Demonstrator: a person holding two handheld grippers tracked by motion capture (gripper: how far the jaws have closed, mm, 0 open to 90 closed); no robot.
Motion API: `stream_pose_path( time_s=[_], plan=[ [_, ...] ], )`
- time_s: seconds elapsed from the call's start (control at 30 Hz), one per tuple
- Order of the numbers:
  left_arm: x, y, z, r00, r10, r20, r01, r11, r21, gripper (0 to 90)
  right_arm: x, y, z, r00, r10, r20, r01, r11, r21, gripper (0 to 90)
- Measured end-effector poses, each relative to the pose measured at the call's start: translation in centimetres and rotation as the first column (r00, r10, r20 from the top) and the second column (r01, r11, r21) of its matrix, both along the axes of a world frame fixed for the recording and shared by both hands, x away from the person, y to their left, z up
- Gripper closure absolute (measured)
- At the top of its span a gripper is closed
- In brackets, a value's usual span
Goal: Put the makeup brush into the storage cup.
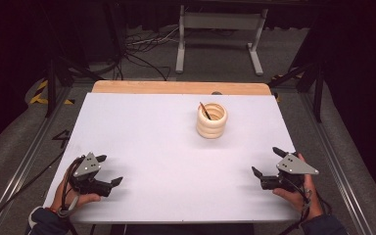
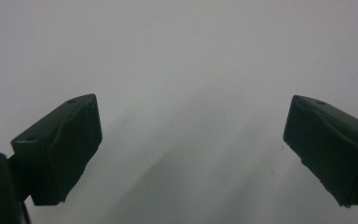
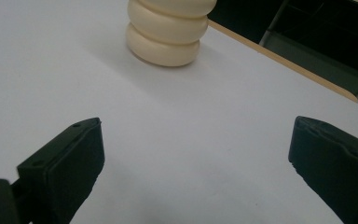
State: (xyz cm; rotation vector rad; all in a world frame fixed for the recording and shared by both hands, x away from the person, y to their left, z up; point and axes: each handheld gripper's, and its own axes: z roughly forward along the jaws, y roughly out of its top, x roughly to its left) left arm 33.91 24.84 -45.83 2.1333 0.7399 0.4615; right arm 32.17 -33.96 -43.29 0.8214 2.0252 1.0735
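I see the cream ribbed cup (image 1: 212,120) standing upright on the white table (image 1: 166,147), a little right of the middle and toward the far side. A thin dark pencil (image 1: 205,111) leans inside it. My right gripper (image 1: 270,162) rests near the front right edge, well apart from the cup, with jaws spread wide and nothing between them. My left gripper (image 1: 108,170) rests near the front left corner, jaws also wide apart and empty, over bare table.

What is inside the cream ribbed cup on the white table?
A thin dark stick leans inside the cup, its tip above the rim. The cup wall hides its lower end.
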Motion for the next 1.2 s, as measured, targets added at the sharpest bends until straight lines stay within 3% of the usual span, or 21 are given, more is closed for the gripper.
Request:
stream_pose_path(
  time_s=[0.57, 0.87, 1.2],
  plan=[
    [0.1, -0.1, 0.0, 1.0000, 0.003, 0.000, -0.003, 1.0000, -0.003, 5.3, -1.4, -2.0, -0.8, 0.9991, -0.042, -0.011, 0.042, 0.999, 0.021, 3.9],
    [0.1, -0.1, 0.0, 1.0000, 0.004, 0.002, -0.004, 1.0000, -0.003, 5.2, -2.1, -2.9, -1.4, 0.9976, -0.067, -0.019, 0.068, 0.996, 0.056, 3.9],
    [0.1, -0.1, 0.1, 1.0000, 0.005, 0.002, -0.005, 1.0000, -0.006, 5.3, -2.8, -2.9, -1.7, 0.9967, -0.081, -0.011, 0.081, 0.994, 0.075, 3.9]
  ],
)
